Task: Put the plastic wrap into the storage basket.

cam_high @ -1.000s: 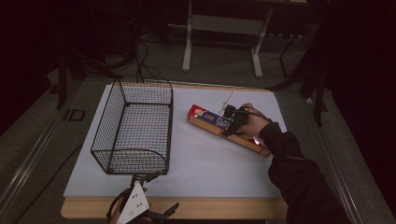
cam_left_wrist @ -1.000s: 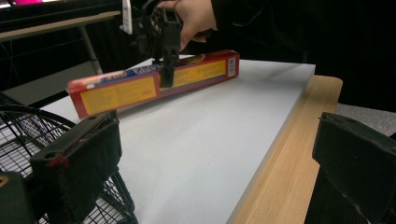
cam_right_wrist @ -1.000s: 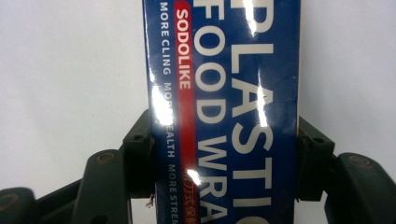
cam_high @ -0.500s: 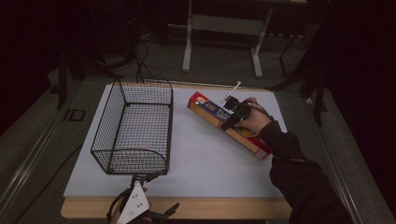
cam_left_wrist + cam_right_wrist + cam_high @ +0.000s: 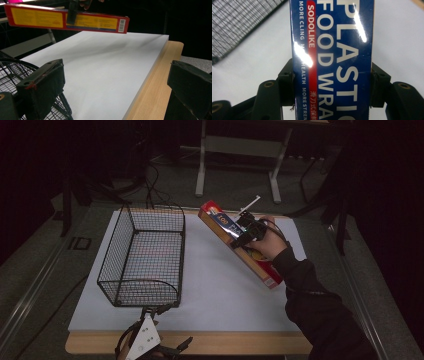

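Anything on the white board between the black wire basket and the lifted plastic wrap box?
Nothing: in the high view, the white board lies bare between the black wire basket and the long blue-and-red plastic wrap box.

Box [image 5: 332, 60] is running off top & bottom edges in right gripper view, so its text is getting cut: "MORE STREN", "WRA". Box is covering the inner faces of both jaws. In left gripper view its left end [image 5: 35, 17] is getting clipped, & basket [image 5: 10, 72] is showing as a corner only. In high view, left gripper [image 5: 150, 345] is getting cut by the bottom edge; box print too small to read there.
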